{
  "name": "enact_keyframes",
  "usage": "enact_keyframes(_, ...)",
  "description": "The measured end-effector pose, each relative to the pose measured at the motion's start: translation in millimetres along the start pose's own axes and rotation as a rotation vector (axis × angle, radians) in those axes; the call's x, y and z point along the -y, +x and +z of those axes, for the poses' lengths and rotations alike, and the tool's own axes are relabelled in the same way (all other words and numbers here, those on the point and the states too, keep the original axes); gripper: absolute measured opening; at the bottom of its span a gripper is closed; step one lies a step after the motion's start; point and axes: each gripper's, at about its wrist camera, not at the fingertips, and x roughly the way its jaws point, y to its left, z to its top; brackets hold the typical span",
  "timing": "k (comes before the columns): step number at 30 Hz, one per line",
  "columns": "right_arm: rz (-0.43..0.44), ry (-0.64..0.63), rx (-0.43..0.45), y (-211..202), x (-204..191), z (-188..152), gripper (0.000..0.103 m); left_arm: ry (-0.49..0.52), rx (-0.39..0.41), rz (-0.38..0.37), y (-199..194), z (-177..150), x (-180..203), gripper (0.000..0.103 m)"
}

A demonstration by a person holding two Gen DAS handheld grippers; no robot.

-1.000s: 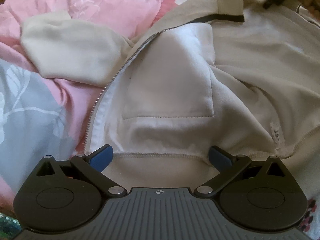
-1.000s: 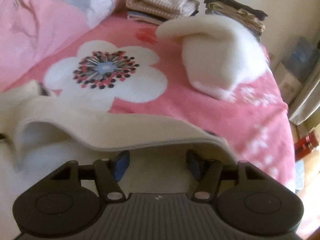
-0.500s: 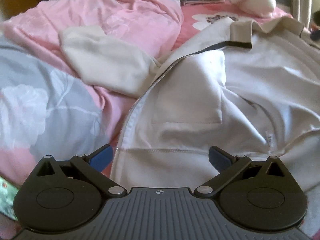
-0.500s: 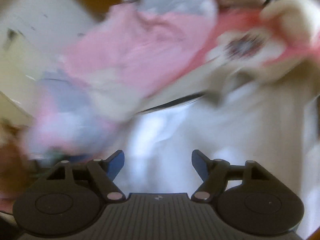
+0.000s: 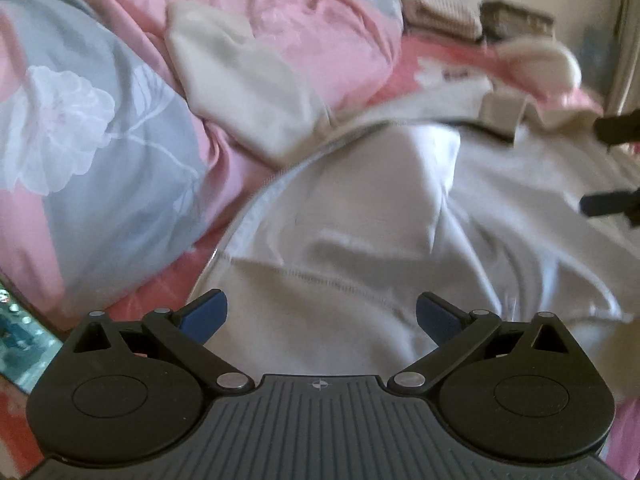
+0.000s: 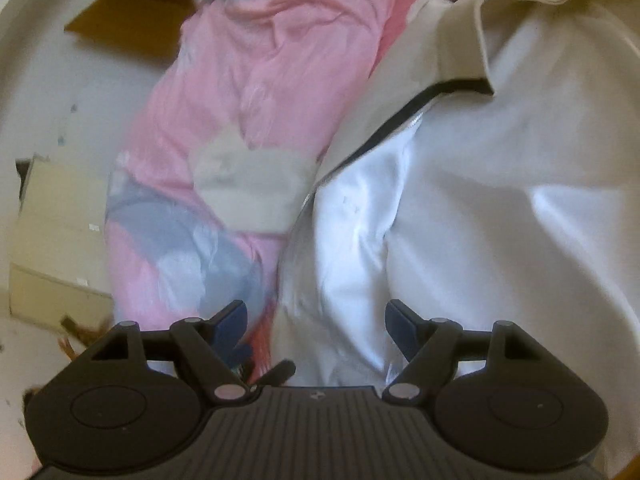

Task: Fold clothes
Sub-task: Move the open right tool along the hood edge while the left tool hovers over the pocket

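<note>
Left wrist view: the left gripper (image 5: 320, 312) hangs with its jaws spread wide and nothing between them, poised above the hem (image 5: 316, 276) of a cream zip-up jacket (image 5: 380, 208). The jacket lies opened on the bed, pale lining up, its zipper edge (image 5: 256, 204) running along the pink-and-grey floral duvet (image 5: 100, 120). One sleeve (image 5: 240, 84) is flung out over the duvet — probably left there to be folded in later. Half a second ago the hem sat at the fingertips; now it shows farther ahead, and two dark fingers of the other tool have appeared at the right edge.

Right wrist view: the right gripper (image 6: 316, 320) is also wide open and empty, looking down the jacket's lining from the collar (image 6: 464, 52) end, over the zipper side. I judge both tools are lining up a fresh grasp on that front panel. A second ago this gripper sat at the jacket's edge facing stacked laundry; it has since swung round — the blur is gone.
</note>
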Motion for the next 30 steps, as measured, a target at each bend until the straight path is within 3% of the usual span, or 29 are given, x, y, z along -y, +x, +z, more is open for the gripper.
enact_keyframes(6,0.048,0.122,0.049,22.1,27.6,34.5,0.076,0.064,0.067,0.098,13.0,5.1,-9.5,0.097)
enact_keyframes(10,0.064,0.171,0.097,35.6,39.6,62.3,0.075,0.042,0.021,0.097,25.4,0.6,-25.1,0.093)
enact_keyframes(13,0.081,0.218,0.143,38.2,49.2,82.2,0.075,0.017,-0.032,0.088,33.5,-3.9,-34.1,0.08)
enact_keyframes(19,0.059,0.346,0.222,43.6,75.5,99.1,0.075,-0.016,-0.057,0.088,35.8,-9.6,-42.7,0.075)
enact_keyframes(25,0.095,0.381,0.198,74.1,81.4,110.9,0.074,-0.016,-0.061,0.094,36.0,-13.4,-47.2,0.072)
enact_keyframes(28,0.064,0.383,0.216,90.9,85.1,119.9,0.068,-0.031,-0.058,0.087,36.4,-14.5,-49.2,0.07)
enact_keyframes(30,0.045,0.408,0.223,101.2,94.0,124.2,0.056,-0.032,-0.052,0.084,36.5,-15.9,-49.1,0.069)
